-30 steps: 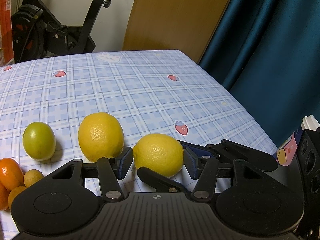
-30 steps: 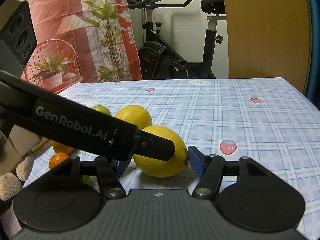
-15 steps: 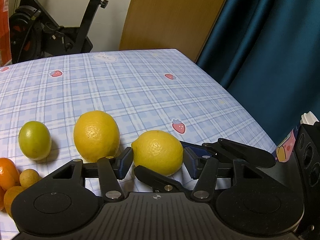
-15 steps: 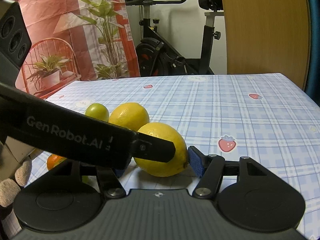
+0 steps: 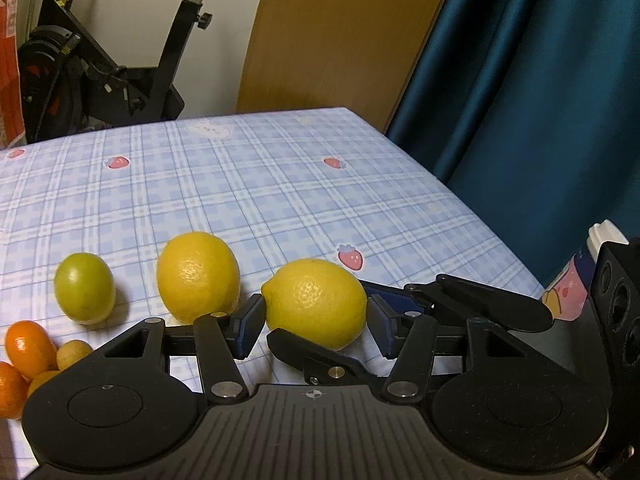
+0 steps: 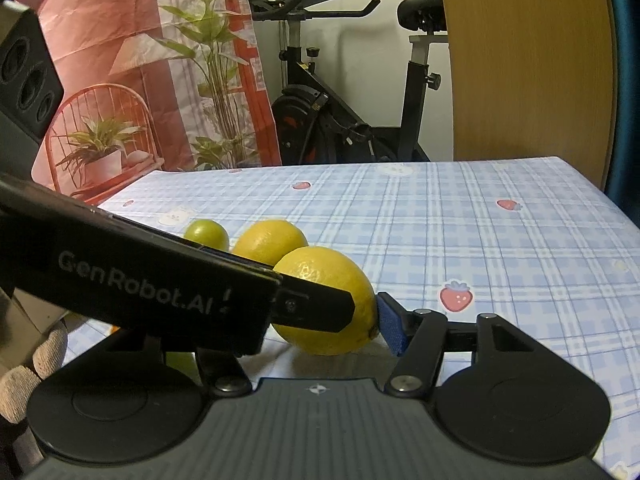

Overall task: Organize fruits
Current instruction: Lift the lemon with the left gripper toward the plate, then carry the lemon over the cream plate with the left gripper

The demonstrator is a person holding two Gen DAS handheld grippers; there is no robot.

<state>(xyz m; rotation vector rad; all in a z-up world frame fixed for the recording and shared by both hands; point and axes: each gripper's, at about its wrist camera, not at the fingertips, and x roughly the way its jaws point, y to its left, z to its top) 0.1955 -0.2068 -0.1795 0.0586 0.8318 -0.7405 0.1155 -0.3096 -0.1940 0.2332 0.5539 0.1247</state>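
On the counter (image 5: 248,184), a lime (image 5: 84,288), a lemon (image 5: 198,276) and a second lemon (image 5: 316,302) lie in a row from left to right, with small citrus fruits (image 5: 30,350) clustered nearer at the left edge. The second lemon sits between the jaws of both the left tool (image 5: 316,322) and the right tool (image 6: 320,320), which cross around it. An exercise bike (image 6: 344,120) stands behind the counter.

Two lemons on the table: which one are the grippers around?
The nearer lemon, beside the strawberry print; both grippers straddle it. The other lemon sits free next to the green fruit.
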